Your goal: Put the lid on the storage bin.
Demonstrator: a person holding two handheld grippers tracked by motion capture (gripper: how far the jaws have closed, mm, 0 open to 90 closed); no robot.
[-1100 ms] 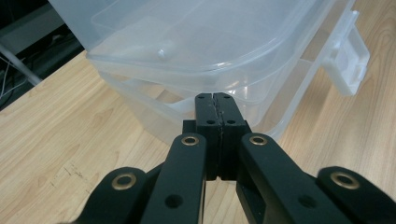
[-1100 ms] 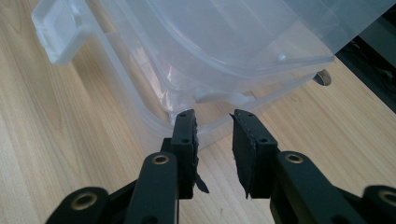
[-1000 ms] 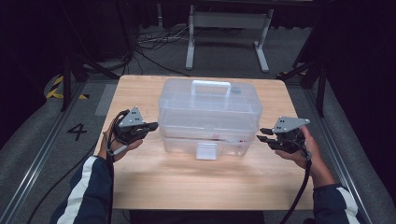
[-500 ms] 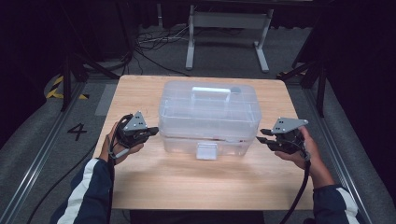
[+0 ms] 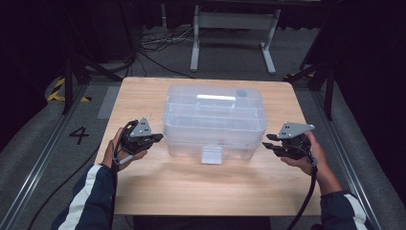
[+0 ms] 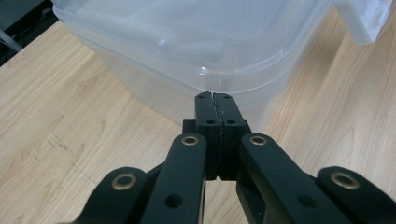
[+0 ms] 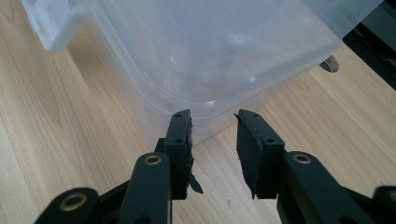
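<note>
From the high view, a clear, lidded rectangular plastic storage box (image 5: 214, 120) stands on the light wooden table (image 5: 191, 187), towards its far half, with a small clear latch tab (image 5: 212, 154) hanging at the middle of its near wall. The left gripper (image 5: 154, 138) is held just beside the box's near left corner, pointing at it. The right gripper (image 5: 269, 142) sits just off the box's near right corner, also pointing inward. A person's hands in dark sleeves with white stripes hold both tools.

In the left gripper view, the two black jaws are pressed flat together with nothing between them, their tips close under the rounded corner of the box (image 6: 187, 42); whether they touch it I cannot tell.

In the right gripper view, the jaws stand apart and have just been opening, with bare table in the gap. Their tips lie just short of the box (image 7: 210, 51) corner.
</note>
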